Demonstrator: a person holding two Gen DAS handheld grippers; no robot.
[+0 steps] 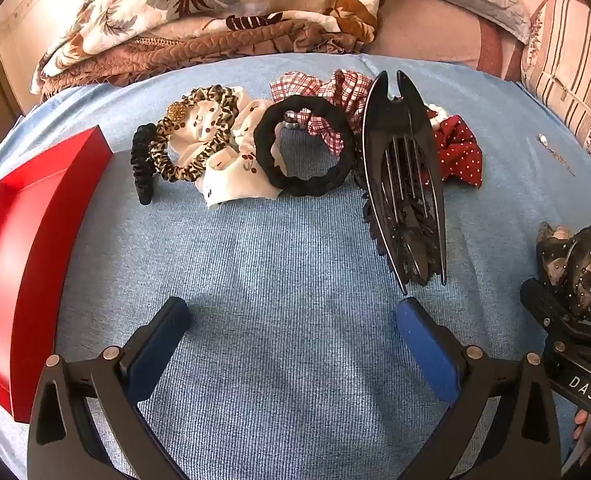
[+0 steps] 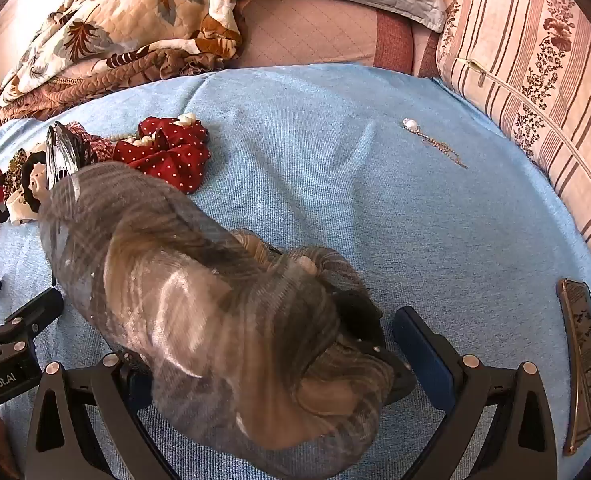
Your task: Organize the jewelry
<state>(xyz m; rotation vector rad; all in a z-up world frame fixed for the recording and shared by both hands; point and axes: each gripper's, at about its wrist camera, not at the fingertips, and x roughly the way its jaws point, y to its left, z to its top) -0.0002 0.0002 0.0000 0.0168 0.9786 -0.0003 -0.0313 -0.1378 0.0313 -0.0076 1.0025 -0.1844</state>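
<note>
The right gripper (image 2: 279, 344) is hanging over the sheer bow (image 2: 199, 300) with its jaws spread wide and the bow lying between them, not yet pinched; the left gripper (image 1: 291, 332) is waiting with its jaws equally spread over bare blue bedspread (image 1: 279, 248), holding nothing. To do this pick well, the right jaws probably ought to be closing on the bow's firmer knotted middle rather than its floppy gauze loops, which look likely to slip or drag. The red tray (image 1: 35, 240) is sitting at the left, apparently where the pieces are going. Beyond lie soft, crinkled scrunchies: a leopard scrunchie (image 1: 191, 136) and a black scrunchie (image 1: 303, 148), beside a hard, glossy, toothed claw clip (image 1: 403, 176). A thin chained pearl earring (image 2: 411, 125) is lying well apart.
</note>
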